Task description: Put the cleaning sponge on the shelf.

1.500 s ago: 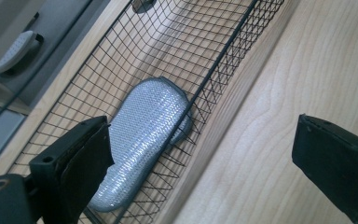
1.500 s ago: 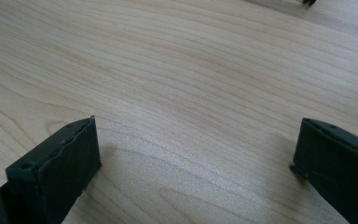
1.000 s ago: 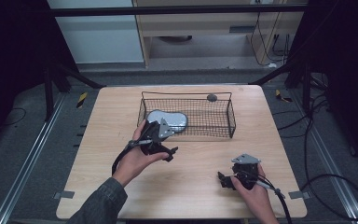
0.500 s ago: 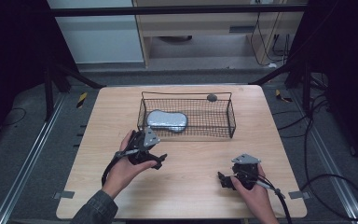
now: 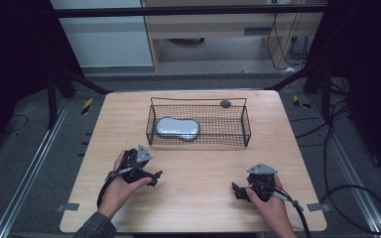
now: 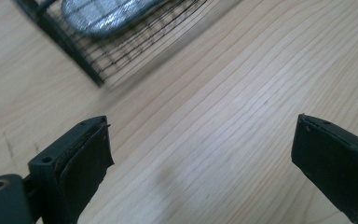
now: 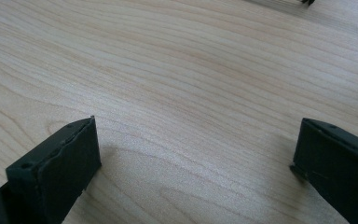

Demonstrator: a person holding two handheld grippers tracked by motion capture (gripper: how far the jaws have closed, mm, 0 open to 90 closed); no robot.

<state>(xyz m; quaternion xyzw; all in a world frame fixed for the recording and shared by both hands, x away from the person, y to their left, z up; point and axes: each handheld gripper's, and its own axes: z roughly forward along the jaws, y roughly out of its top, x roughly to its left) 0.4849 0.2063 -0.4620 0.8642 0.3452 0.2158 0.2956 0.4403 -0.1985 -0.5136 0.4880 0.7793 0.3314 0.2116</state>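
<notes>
The left gripper [image 5: 146, 174] lay low over the near left part of the wooden table [image 5: 198, 208], held in the person's left hand [image 5: 120, 183], its jaws spread wide with nothing between them; in the left gripper view the left gripper [image 6: 200, 154] showed only bare wood grain in the gap. The right gripper [image 5: 240, 191] sat near the front right edge, gripped by the right hand [image 5: 270, 203], and its jaws too stood wide apart and empty, the right gripper [image 7: 196, 158] framing plain tabletop in its own view. The two were well apart from each other. Farther out, toward the middle back of the table, stood a black wire basket [image 5: 248, 130], and inside its left half lay a silvery-grey padded pouch [image 5: 177, 128], flat on the basket floor. That pouch [image 6: 107, 14] appeared behind the mesh at the top of the left gripper view, somewhat blurred. A small dark round object [image 5: 225, 103] sat at the basket's far rim; what it was could not be told.
</notes>
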